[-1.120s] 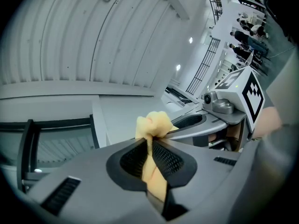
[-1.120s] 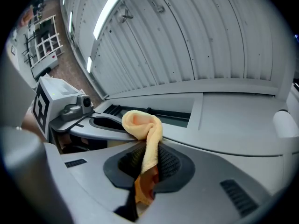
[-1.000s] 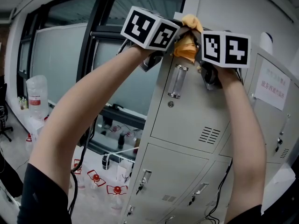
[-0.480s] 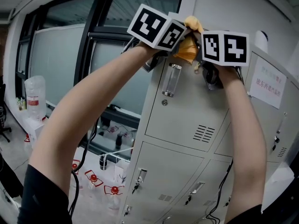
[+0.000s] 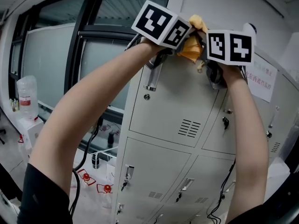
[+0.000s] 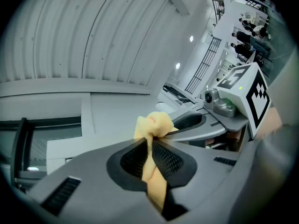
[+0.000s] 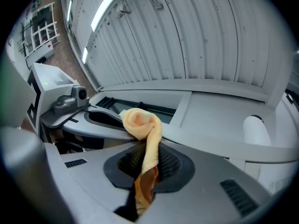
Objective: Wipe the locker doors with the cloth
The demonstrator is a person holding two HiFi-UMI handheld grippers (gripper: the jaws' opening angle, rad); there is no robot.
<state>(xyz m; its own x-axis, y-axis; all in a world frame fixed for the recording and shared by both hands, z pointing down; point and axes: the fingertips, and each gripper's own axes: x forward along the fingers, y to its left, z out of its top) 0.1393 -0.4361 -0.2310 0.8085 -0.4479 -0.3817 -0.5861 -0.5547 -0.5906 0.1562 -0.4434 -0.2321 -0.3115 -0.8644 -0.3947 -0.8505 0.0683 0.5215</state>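
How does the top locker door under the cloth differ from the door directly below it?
The top door carries a long clear handle with a round lock beneath it; the lower door has a shorter, smaller handle. The cloth is up at the top door's upper edge; the lower door has no cloth on it. Both are pale metal doors with vent slots.

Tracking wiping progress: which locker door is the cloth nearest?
The top-left door, with the long upright handle; the yellow cloth sits by its top edge.
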